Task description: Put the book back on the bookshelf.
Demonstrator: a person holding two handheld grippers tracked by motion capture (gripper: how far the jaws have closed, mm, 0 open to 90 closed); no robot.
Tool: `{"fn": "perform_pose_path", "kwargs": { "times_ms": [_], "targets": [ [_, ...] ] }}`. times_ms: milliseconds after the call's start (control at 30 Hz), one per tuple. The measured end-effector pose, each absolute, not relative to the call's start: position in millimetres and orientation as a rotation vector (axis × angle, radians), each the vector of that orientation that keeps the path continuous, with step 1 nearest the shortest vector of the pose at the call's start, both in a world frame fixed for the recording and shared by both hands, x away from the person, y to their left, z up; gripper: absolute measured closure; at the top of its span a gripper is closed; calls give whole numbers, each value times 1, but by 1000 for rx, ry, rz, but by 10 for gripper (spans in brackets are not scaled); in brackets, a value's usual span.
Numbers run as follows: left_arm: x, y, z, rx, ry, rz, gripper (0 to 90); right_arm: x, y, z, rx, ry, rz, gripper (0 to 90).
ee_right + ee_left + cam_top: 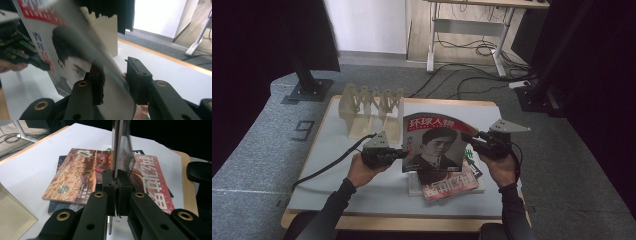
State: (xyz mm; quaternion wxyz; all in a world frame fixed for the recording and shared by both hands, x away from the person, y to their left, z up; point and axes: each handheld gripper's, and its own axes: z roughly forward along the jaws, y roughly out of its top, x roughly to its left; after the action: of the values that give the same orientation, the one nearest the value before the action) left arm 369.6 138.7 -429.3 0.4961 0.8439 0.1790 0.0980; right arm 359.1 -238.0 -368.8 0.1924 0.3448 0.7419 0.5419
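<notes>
Forearms come in from the bottom of the high view, each hand carrying a gripper. Between them a magazine (435, 142) stands upright above the table (327, 150), long axis vertical, cover facing the person, top edge up. Its red masthead carries white Chinese characters, 环球人物, and the right gripper view catches part of the English line, "GLOBAL PE…", above a portrait of a dark-haired man, with red characters down the cover's side.

Left gripper (117, 182) is clamped on the magazine's left edge: in its own view the jaws are pressed together with the sheet rising edge-on between them. Right gripper (115, 75) sits at the magazine's right edge; its jaws stand apart with the curved, blurred page between them, one pad close against the cover and the other clear of it, so it does not grip.

Under the magazine, a stack (75, 175) lies flat on the table: a book with a grassy orange-brown cover and a barcode on top, beside it a red cover (152, 177) with large white characters, and darker covers beneath. Behind, toward the far left of the table, stands a pale slotted rack (371, 109). Cables (472, 50) lie on the floor beyond, below a desk frame
</notes>
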Motion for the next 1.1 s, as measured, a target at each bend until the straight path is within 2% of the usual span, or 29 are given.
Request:
{"fn": "perform_pose_path", "kwargs": {
  "times_ms": [233,500,833,1100],
  "targets": [
    [368,139,-429,2053,426,237,874,362,-235,-383,981,2118,1503,666],
    [370,142,-429,2046,439,225,861,353,-230,-376,914,2106,1454,761],
    [372,136,-424,2037,422,205,805,350,-225,-369,869,2109,1506,812],
    [376,126,-413,2026,416,227,799,350,-225,-368,862,2112,1520,825]
  ]
}}
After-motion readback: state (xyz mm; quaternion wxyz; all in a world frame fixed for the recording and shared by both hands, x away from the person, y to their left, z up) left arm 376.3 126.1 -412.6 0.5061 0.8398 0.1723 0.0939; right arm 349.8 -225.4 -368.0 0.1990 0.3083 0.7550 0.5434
